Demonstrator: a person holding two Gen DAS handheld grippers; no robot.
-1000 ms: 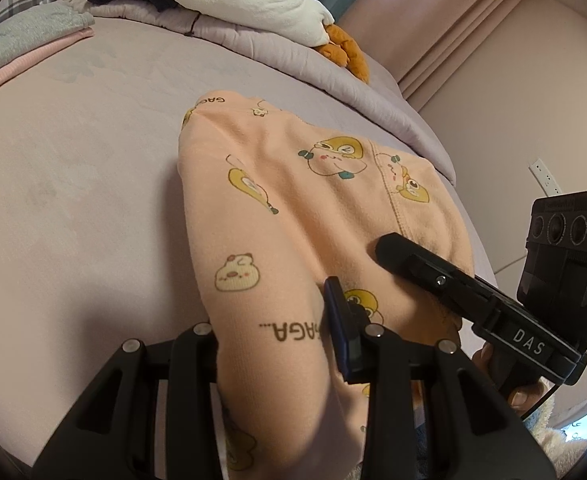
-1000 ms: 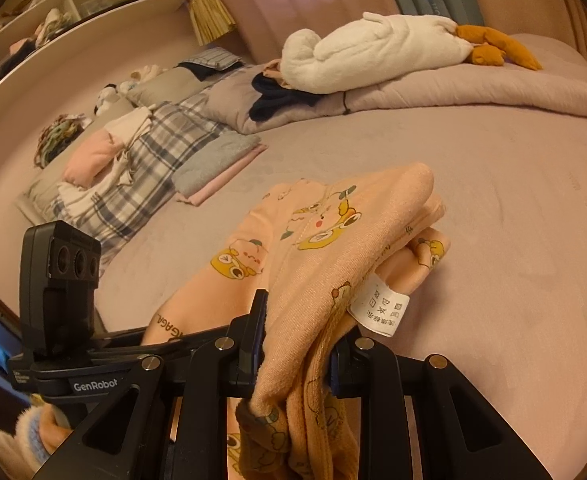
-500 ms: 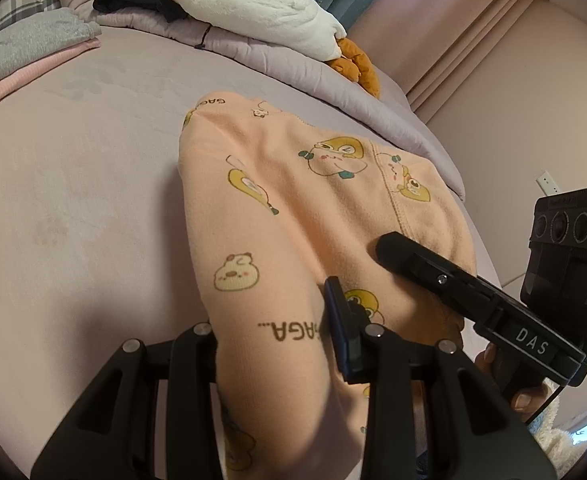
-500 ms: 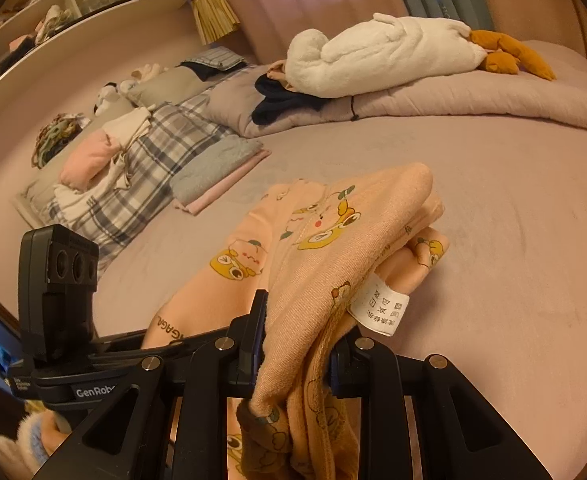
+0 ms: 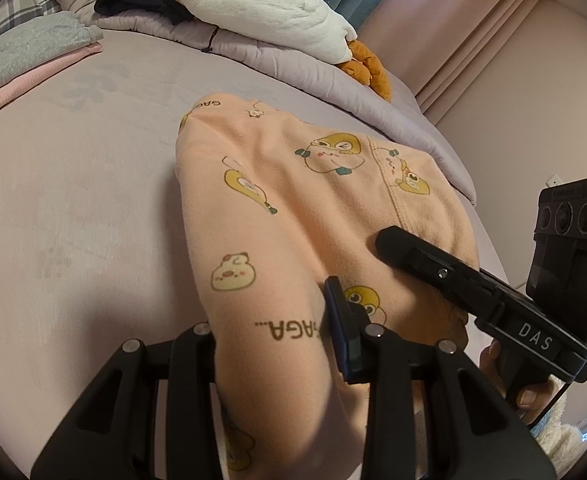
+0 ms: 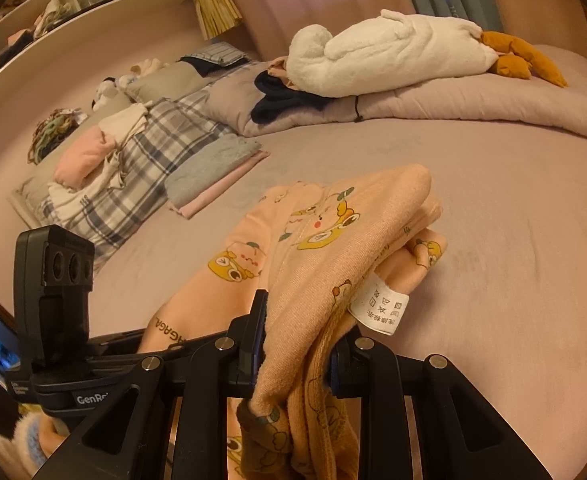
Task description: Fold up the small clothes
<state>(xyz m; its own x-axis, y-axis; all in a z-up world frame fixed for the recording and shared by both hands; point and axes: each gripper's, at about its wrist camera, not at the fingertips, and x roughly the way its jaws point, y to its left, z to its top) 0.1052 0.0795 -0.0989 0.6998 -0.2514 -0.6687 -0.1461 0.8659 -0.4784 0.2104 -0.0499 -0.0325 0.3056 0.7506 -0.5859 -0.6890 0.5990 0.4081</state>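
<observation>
A small peach garment with yellow cartoon prints (image 5: 293, 200) lies doubled over on the mauve bed (image 5: 73, 200). My left gripper (image 5: 277, 336) is shut on its near edge by the printed lettering. My right gripper (image 6: 297, 344) is shut on a bunched edge of the same garment (image 6: 325, 240), beside a white care label (image 6: 381, 308). The right gripper also shows in the left wrist view (image 5: 453, 276), lying on the cloth. The left gripper's body shows at the left of the right wrist view (image 6: 65, 280).
A folded grey and pink stack (image 6: 213, 168) lies on the bed to the left. A white plush toy (image 6: 385, 52) and dark clothes (image 6: 285, 100) rest on a rolled duvet at the back. Plaid bedding with loose clothes (image 6: 125, 160) lies far left.
Both grippers keep their hold on the garment. The views have shifted slightly forward and the cloth has barely moved.
</observation>
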